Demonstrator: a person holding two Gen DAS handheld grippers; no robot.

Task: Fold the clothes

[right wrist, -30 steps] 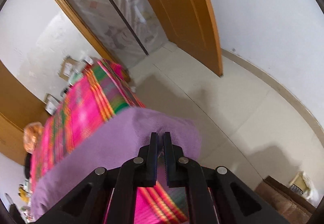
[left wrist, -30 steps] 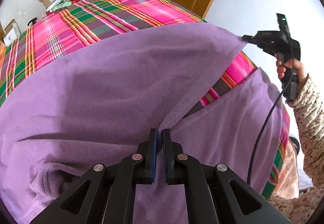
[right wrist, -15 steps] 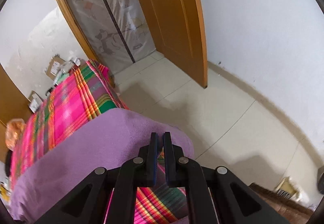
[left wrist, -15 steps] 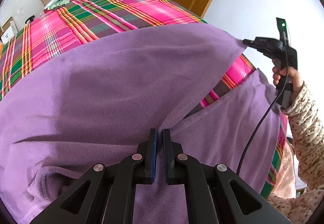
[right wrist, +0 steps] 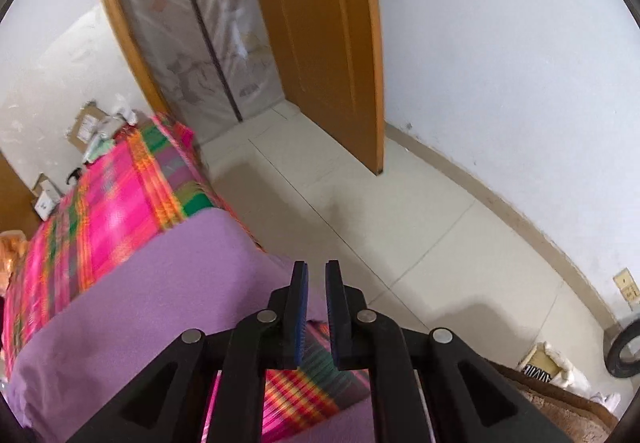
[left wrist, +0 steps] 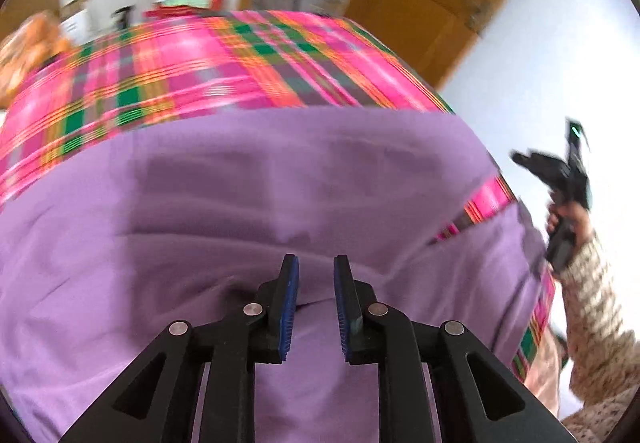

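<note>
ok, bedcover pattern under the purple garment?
Pink plaid bedcover with green and orange stripes; clearest in the left wrist view.

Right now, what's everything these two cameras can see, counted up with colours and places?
garment: 1, purple, spread over the bed.
bedspread: 1, pink, green and orange plaid, under the garment.
door: 1, orange-brown wood, open, beyond the bed.
curtain: 1, pale translucent, in the doorway.
boxes: several, cardboard, by the wall past the bed's far end.
floor: pale tiles, right of the bed.
socket: 1, beige, low on the right wall.
left tongs: 1, black with blue pads, open over the garment.
right tongs: 1, black with blue pads, open at the garment's edge.
hand: 1, patterned sleeve, holding the right tongs.
</note>
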